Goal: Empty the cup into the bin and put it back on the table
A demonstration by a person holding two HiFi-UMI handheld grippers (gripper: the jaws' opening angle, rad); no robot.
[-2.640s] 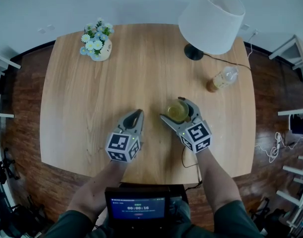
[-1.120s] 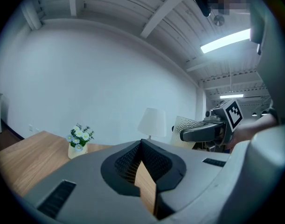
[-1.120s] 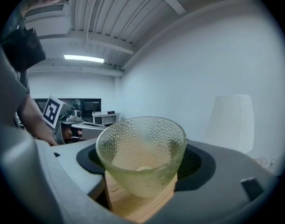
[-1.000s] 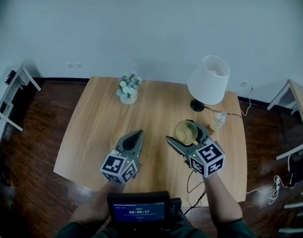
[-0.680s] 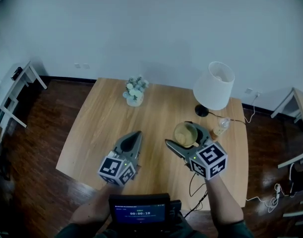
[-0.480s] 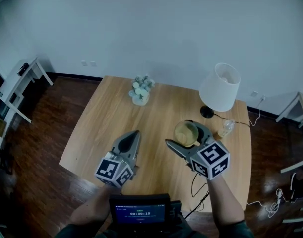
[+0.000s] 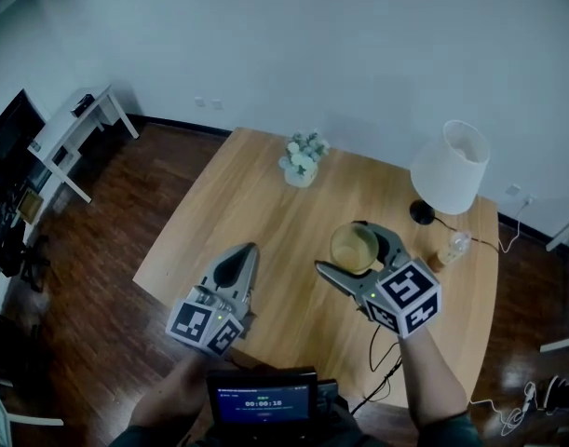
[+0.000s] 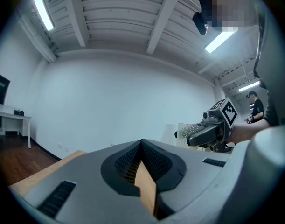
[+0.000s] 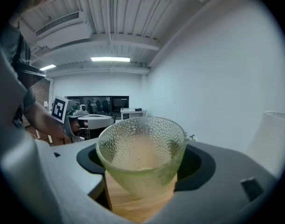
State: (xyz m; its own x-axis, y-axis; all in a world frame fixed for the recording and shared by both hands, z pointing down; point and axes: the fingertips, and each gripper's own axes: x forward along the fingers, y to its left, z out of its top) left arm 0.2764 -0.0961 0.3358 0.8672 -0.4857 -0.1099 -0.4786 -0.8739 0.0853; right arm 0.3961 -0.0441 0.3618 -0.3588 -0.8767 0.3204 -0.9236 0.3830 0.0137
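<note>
Here the right gripper (image 7: 347,248) grasps the cup (image 9: 141,155), a dimpled glass standing upright between its two jaws, one pad on either side. The table (image 7: 256,212) shows below the jaws. The left gripper (image 7: 245,250) has its jaws clenched together on nothing; the cup is to their right, apart.

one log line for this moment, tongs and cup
right tongs: shut on cup, cup upright | left tongs: shut, empty | cup: over table | bin: not in view
</note>
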